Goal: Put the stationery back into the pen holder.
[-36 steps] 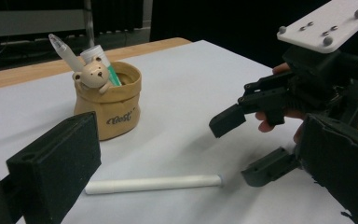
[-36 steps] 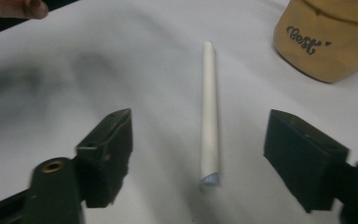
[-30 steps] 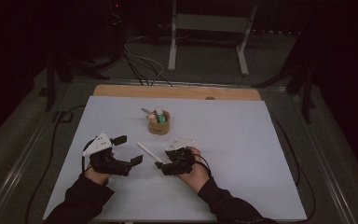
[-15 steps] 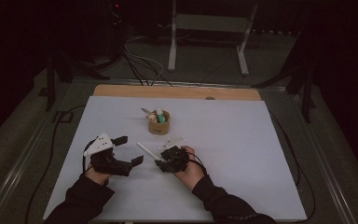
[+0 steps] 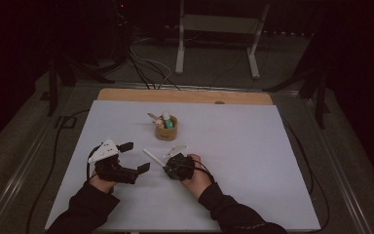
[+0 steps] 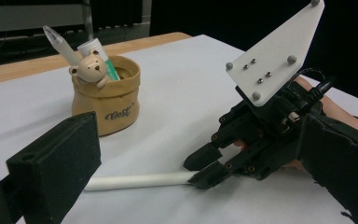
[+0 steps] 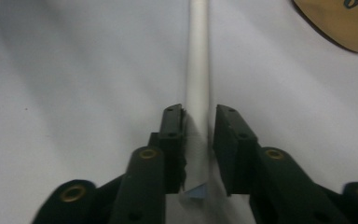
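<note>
A white stick (image 5: 152, 157) lies flat on the white table (image 5: 253, 146), in front of a small tan pouch (image 5: 166, 130). My right gripper (image 5: 167, 169) lies low at the stick's near end. Its jaws have just been closing, and the stick (image 7: 198, 56) runs between them with a thin gap left on one side. The left gripper view shows the right gripper (image 6: 205, 168) with its tips around the end of the stick (image 6: 135, 181). My left gripper (image 5: 135, 156) stands open to the left of the stick, with nothing between its jaws.
The pouch (image 6: 106, 100) carries a little bear figure and holds a pen and a green-and-white tube. A wooden strip (image 5: 185, 96) runs along the table's far edge. Cables and a metal stand are on the floor beyond it.
My right gripper has shifted a little left onto the stick's end and its jaws have narrowed around it. The left gripper has kept still.
</note>
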